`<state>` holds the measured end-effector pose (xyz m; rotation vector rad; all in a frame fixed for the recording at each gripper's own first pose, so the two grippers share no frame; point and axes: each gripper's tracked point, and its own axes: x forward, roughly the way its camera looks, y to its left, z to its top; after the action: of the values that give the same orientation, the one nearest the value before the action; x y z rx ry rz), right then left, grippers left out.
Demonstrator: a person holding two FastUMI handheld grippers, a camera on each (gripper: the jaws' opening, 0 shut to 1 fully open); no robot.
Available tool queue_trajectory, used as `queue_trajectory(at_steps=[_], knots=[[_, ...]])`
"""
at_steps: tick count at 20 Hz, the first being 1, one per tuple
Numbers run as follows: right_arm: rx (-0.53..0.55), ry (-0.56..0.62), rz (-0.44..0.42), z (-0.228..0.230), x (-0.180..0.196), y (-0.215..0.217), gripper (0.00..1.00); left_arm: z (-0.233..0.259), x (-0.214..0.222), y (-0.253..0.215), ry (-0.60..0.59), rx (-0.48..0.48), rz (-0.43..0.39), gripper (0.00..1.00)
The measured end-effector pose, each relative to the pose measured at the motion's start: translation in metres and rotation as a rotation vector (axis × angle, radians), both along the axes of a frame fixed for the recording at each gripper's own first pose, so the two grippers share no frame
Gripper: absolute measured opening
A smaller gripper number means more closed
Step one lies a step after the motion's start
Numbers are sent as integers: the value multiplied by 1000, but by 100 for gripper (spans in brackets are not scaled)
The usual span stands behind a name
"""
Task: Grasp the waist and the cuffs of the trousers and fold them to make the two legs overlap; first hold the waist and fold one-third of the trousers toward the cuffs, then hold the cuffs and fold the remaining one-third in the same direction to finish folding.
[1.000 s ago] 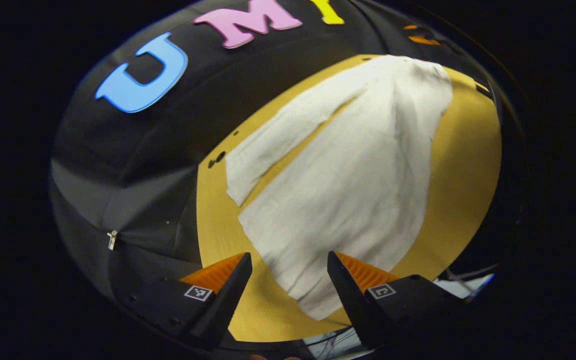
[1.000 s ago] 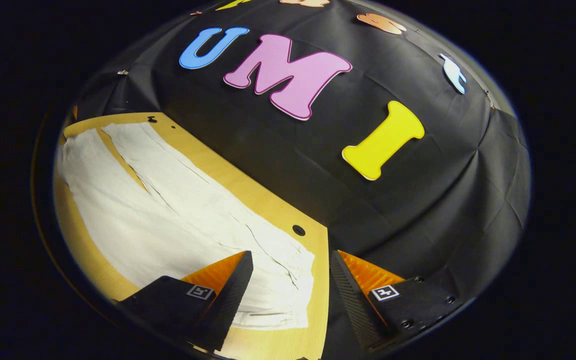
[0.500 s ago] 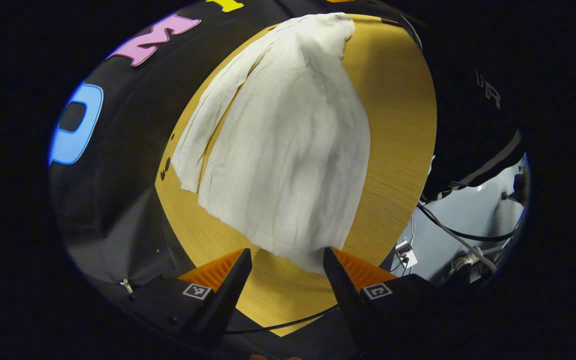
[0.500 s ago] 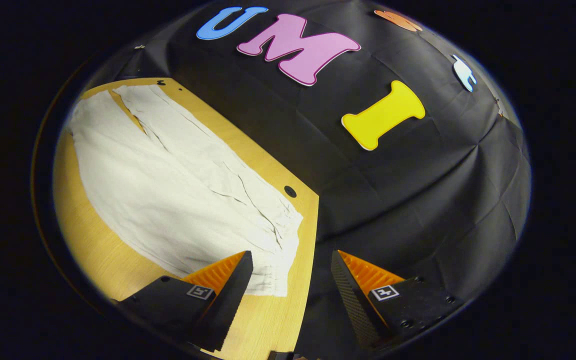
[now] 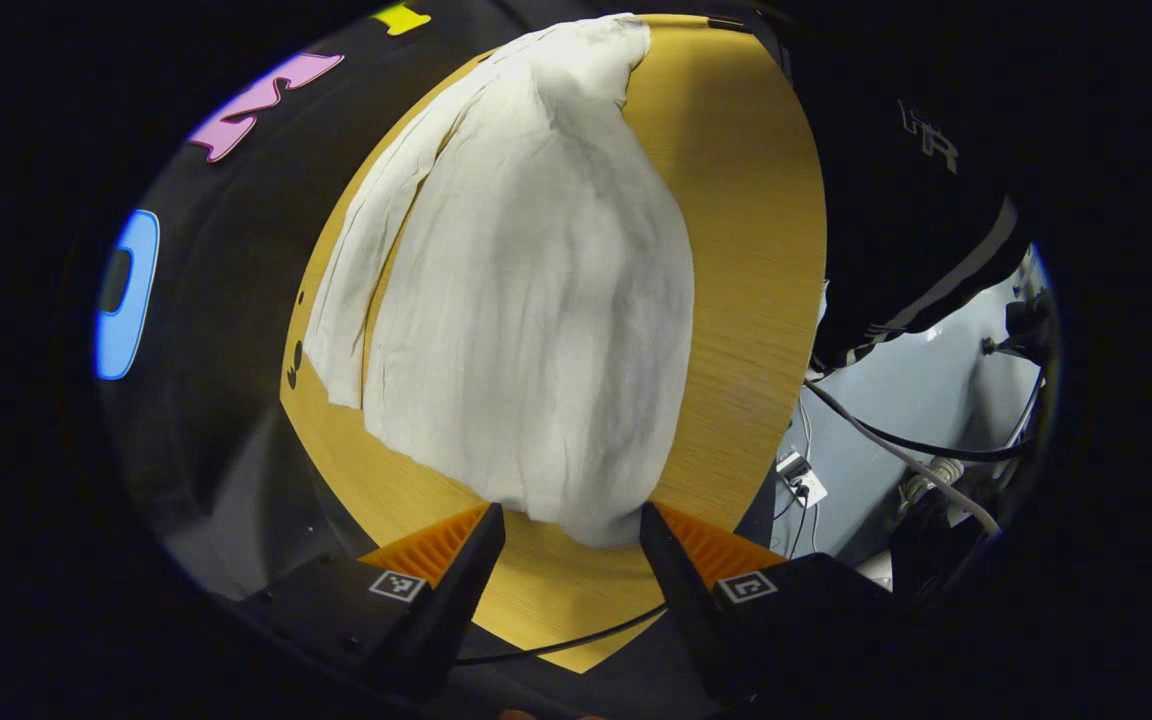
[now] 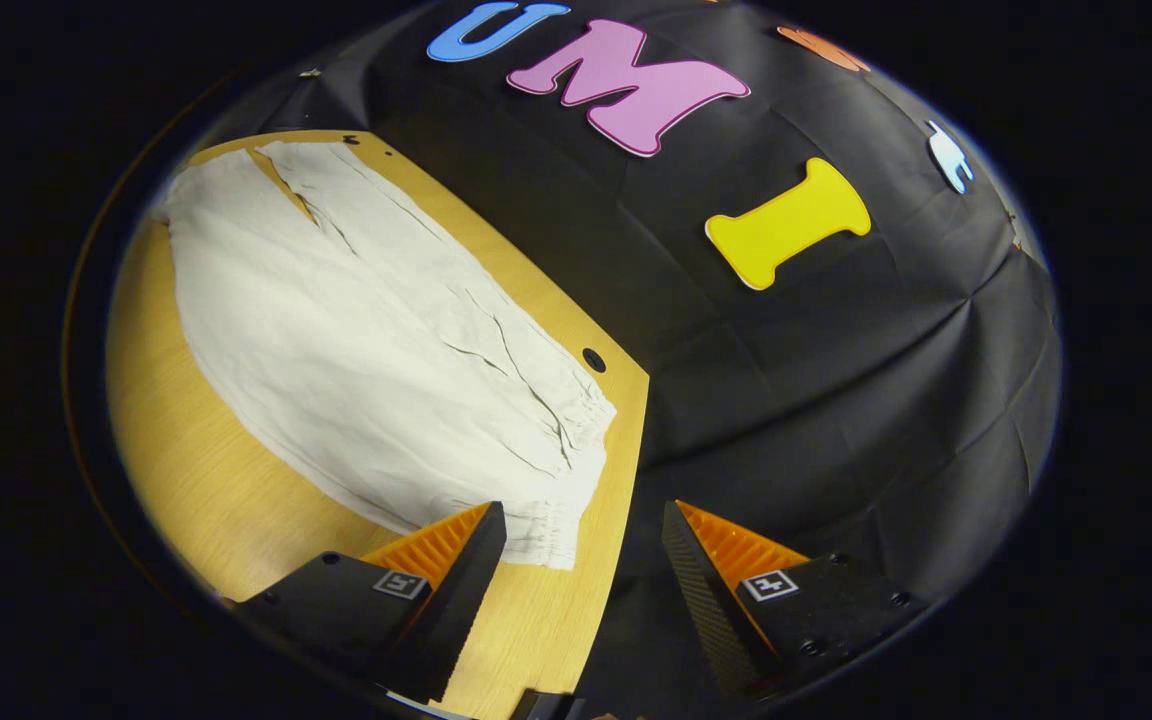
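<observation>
White trousers lie flat on a wooden table, the two legs side by side. In the left gripper view the near leg's cuff reaches down between the fingers of my left gripper, which is open and hovers over the table's end. The other cuff lies to the left, and the waist is at the far end. In the right gripper view the gathered waist of the trousers lies just ahead and left of my open right gripper, near the table corner.
A person's dark sleeve hangs over the table's right side in the left gripper view, with cables and a grey floor below it. A small hole in the table sits beside the waist. The black cloth wall rises behind.
The left gripper has swung round and come in line with the near cuff, which now sits between its fingers. In the right gripper view the waist has slid up a little. Both stay open.
</observation>
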<state>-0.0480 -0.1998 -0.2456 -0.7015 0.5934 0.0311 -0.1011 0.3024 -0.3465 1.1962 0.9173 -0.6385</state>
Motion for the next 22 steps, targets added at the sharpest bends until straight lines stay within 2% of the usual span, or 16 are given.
queue_trajectory(at_steps=[2, 5, 6, 7, 8, 9, 10, 11, 12, 13, 16, 18, 20, 22], knots=[[-40, 16, 32, -5, 2, -10, 97, -1, 7, 1, 19, -11, 23, 89], [-132, 45, 108, -10, 9, -26, 97, -2, 31, 0, -5, 25, 10, 81], [-157, 57, 132, -13, 9, -31, 97, -3, 42, -1, -34, 41, 10, 77], [-178, 71, 154, -15, 10, -36, 97, -3, 48, -2, -54, 51, 17, 67], [-199, 82, 177, -15, 11, -40, 97, -6, 52, -1, -65, 51, 28, 68], [-225, 95, 204, -19, 14, -46, 97, -8, 55, -2, -81, 54, 36, 48], [-252, 115, 231, -24, 15, -51, 97, -9, 56, -5, -90, 56, 33, 40], [-279, 139, 262, -31, 14, -57, 97, -10, 52, -8, -94, 60, 24, 22], [-306, 165, 299, -37, 14, -61, 97, -13, 51, -9, -95, 63, 11, 20], [-333, 190, 340, -43, 12, -63, 97, -14, 51, -9, -96, 66, 2, 14], [-428, 275, 499, -65, 10, -65, 97, -13, 54, -7, -116, 63, 26, 5], [-471, 323, 617, -82, 7, -58, 97, -14, 54, -6, -111, 56, 50, 5], [-492, 366, 678, -99, 4, -54, 97, -14, 54, -7, -104, 64, 53, 5], [-502, 377, 696, -112, 15, -52, 97, -14, 54, -7, -103, 85, 39, 5]])
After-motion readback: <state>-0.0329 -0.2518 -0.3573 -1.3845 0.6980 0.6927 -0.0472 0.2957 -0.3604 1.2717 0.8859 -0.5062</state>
